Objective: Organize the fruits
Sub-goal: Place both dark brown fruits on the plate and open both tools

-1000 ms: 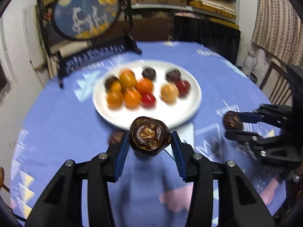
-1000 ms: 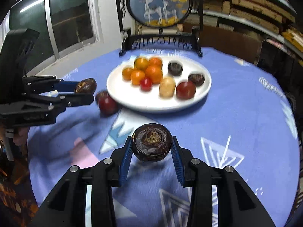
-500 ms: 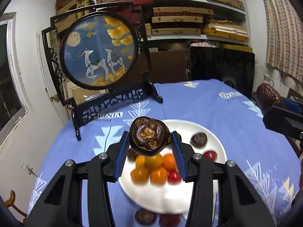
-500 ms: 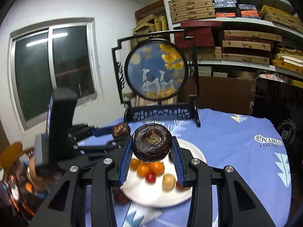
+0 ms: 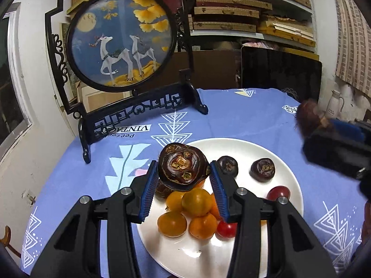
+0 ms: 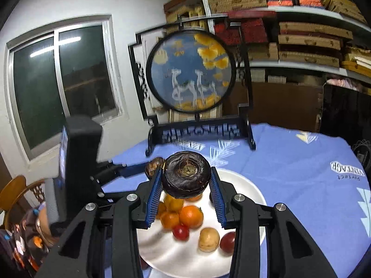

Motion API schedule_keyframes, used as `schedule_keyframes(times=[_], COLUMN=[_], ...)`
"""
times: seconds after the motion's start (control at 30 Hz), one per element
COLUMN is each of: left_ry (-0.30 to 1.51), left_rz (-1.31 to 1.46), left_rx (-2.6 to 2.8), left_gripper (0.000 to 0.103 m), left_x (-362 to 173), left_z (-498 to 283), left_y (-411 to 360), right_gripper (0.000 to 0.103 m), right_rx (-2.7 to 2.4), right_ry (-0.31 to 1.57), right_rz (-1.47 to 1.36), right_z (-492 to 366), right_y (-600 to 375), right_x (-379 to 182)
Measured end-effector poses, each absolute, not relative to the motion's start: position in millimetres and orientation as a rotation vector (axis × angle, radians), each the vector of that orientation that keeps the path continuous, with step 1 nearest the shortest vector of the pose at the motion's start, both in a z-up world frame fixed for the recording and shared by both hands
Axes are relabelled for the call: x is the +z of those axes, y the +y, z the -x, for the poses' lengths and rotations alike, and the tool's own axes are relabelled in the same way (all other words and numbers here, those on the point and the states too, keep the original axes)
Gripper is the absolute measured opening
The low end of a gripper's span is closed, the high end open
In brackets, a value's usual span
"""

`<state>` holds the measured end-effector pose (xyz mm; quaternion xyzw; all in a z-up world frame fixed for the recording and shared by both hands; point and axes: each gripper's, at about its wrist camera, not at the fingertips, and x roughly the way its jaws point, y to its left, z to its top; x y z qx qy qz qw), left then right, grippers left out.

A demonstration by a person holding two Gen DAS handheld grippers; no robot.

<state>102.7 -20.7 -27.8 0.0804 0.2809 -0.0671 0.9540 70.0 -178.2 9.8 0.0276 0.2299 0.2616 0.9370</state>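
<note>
The left gripper (image 5: pixel 183 185) grips a dark brown water chestnut (image 5: pixel 183 170) between its blue pads, holding it in the air above the near-left part of the white plate (image 5: pixel 250 146). Half a second ago the plate sat lower and smaller in the left wrist view; now it fills more of the frame and the fruit hangs directly over the pile of orange fruits (image 5: pixel 197 201). The right gripper (image 6: pixel 185 193) is likewise clamped on a second dark chestnut (image 6: pixel 186 177), held above the plate's rim (image 6: pixel 243 183), which has risen closer beneath it than in the earlier right wrist view. In the left wrist view that right gripper shows blurred at the right edge, nearer the plate than before. On the plate lie two more dark chestnuts (image 5: pixel 262 169), red tomatoes (image 5: pixel 226 229) and, in the right wrist view, a tan fruit (image 6: pixel 208 239). The plate rests on the blue tablecloth (image 5: pixel 231 115), with the round deer screen (image 5: pixel 120 39) standing at the tabletop's far edge.
</note>
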Motion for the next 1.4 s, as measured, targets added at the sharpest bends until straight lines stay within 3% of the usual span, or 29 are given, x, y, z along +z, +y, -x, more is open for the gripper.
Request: schedule_keyframes(times=[0.7, 0.77, 0.93, 1.4], left_ry=[0.597, 0.592, 0.573, 0.578], left_rz=[-0.184, -0.209, -0.204, -0.187], left_rx=[-0.126, -0.111, -0.101, -0.111], left_gripper=[0.044, 0.061, 0.069, 0.069], left_x=[-41.6, -45.7, -43.4, -42.2], left_z=[-112.6, -113.4, -112.5, -112.1], left_y=[-24.9, -26.8, -23.3, -19.7], right_gripper=[0.041, 0.045, 0.059, 0.066], right_rx=[0.426, 0.404, 0.373, 0.395], right_ry=[0.528, 0.563, 0.571, 0.577], right_rz=[-0.036, -0.029, -0.051, -0.048], right_z=[-90.0, -97.5, -101.4, -96.6], right_y=[-173.7, -170.9, -180.6, -177.0], right_x=[-16.3, -27.5, -34.3, -33.3])
